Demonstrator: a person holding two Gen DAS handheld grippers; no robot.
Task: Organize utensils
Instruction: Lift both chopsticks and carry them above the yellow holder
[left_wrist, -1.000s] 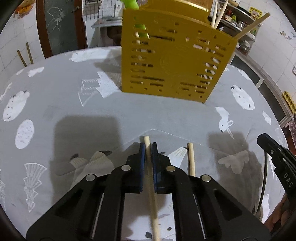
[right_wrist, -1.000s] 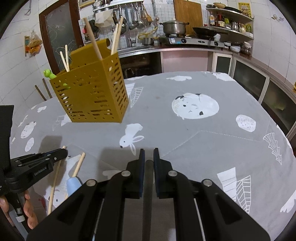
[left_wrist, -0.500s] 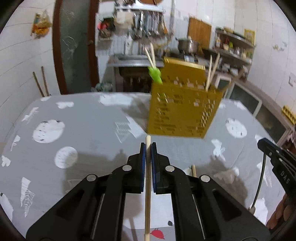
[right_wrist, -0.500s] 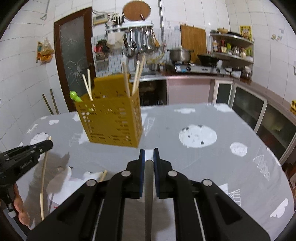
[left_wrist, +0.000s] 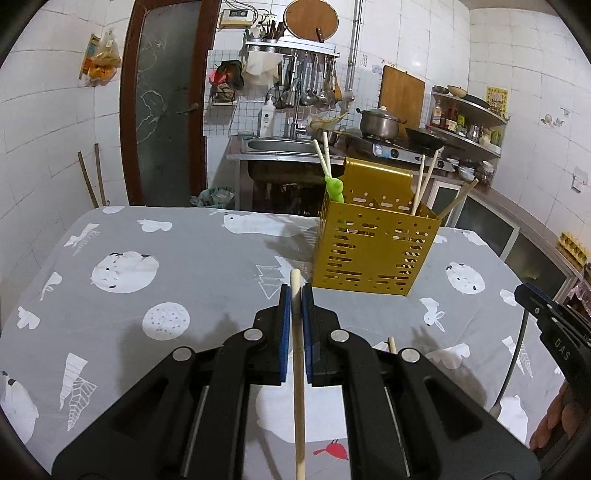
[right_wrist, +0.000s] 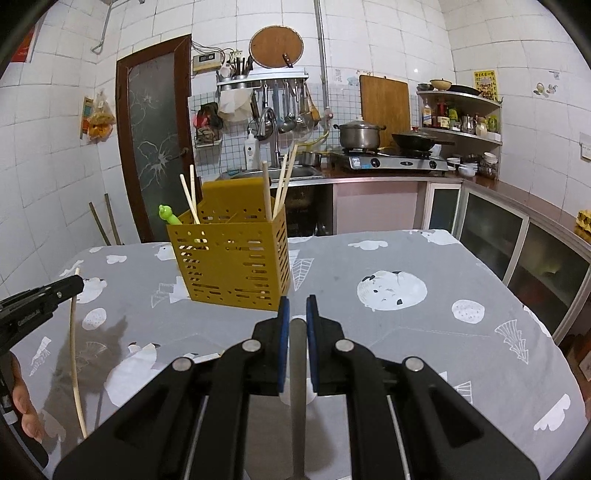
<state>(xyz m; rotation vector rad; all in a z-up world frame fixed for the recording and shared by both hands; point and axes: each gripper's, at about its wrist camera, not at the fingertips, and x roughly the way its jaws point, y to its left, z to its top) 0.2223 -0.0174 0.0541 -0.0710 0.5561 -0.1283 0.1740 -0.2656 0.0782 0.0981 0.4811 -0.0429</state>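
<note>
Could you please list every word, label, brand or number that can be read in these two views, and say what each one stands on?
"DAS" – white letters on the black body of the right gripper, at the right edge of the left wrist view; any further letters are cut off.
White lettering on the left gripper body, in the right wrist view: too blurred to read.
Yellow wall poster above the shelf: print too small to read.
Soap bottle label by the sink: unreadable.

Kitchen interior: white-tiled walls (right_wrist: 388, 40), brown-framed door with frosted patterned glass (right_wrist: 155, 140), steel sink (left_wrist: 280, 146) under a rack of hanging ladles (right_wrist: 284, 107). Counter with two-burner stove (right_wrist: 391, 162), lidded pot (right_wrist: 360, 134), dark wok (right_wrist: 419, 140); corner shelves of jars (right_wrist: 458, 118). Foreground table with grey animal-print cloth (right_wrist: 424, 325).
</note>
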